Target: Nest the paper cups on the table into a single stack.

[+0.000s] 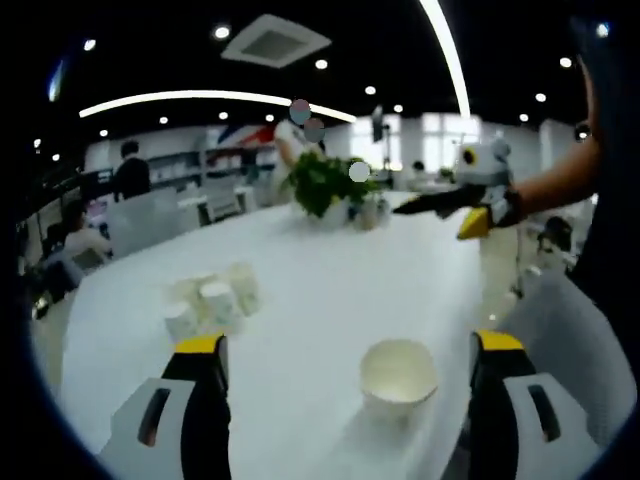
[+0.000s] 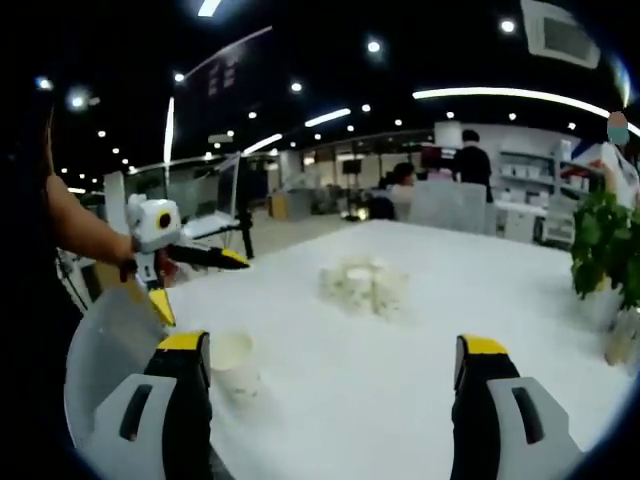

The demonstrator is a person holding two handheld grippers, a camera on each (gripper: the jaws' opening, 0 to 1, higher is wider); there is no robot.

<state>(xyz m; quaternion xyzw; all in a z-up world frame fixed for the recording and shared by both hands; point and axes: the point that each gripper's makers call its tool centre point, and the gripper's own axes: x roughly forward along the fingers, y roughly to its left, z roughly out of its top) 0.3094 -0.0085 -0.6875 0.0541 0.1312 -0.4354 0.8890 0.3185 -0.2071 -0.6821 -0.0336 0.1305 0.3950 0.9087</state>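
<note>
Both the left gripper (image 1: 348, 362) and the right gripper (image 2: 332, 365) had their jaws spread wide, gripping nothing. A single paper cup (image 1: 398, 374) stood upright near the white table's (image 1: 330, 270) near edge. Farther out, a blurry cluster of cups (image 1: 212, 298), perhaps four or five, sat together.

Open-plan office interior. A large white table (image 1: 330, 270) with a rounded edge occupies the foreground. A leafy green plant (image 1: 325, 182) stands on its far side. The dark ceiling carries recessed spotlights, a square air vent (image 1: 275, 40) and long curved light strips (image 1: 210, 98). Beyond the table, white chairs (image 2: 450, 205) and desks stand along pale walls, with bright windows (image 1: 440, 140) behind. Several people sit or stand in the distance.
</note>
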